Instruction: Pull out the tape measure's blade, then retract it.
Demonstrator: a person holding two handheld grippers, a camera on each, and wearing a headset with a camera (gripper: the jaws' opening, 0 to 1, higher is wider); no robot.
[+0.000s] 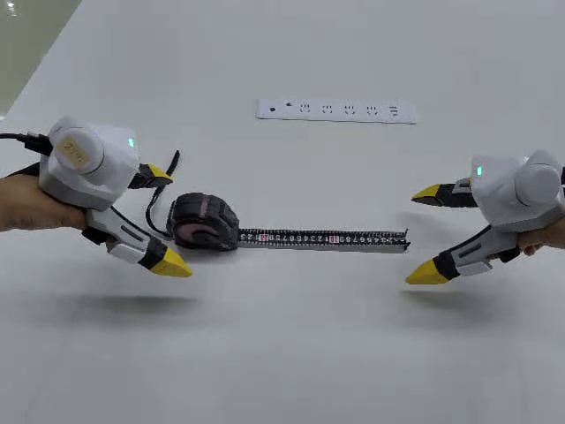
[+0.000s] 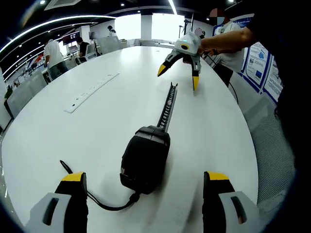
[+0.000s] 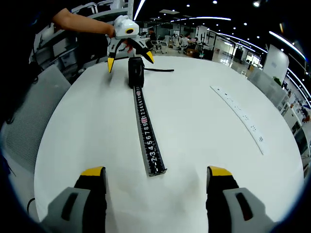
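Black round tape measure (image 1: pixel 203 221) lay on the white table (image 1: pixel 282 353), its thin numbered blade (image 1: pixel 322 238) pulled out. My left gripper (image 1: pixel 168 219) and right gripper (image 1: pixel 422 237) were both open, holding nothing. Pulling looked done; next I should let the blade slide back.

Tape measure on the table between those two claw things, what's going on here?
A person holds a two-jaw gripper in each hand over a white table. The left gripper sits open with its jaws either side of the black tape measure, not clamped on it. The blade lies pulled out flat on the table. The right gripper is open just past the blade's tip, holding nothing. A white power strip lies farther back.
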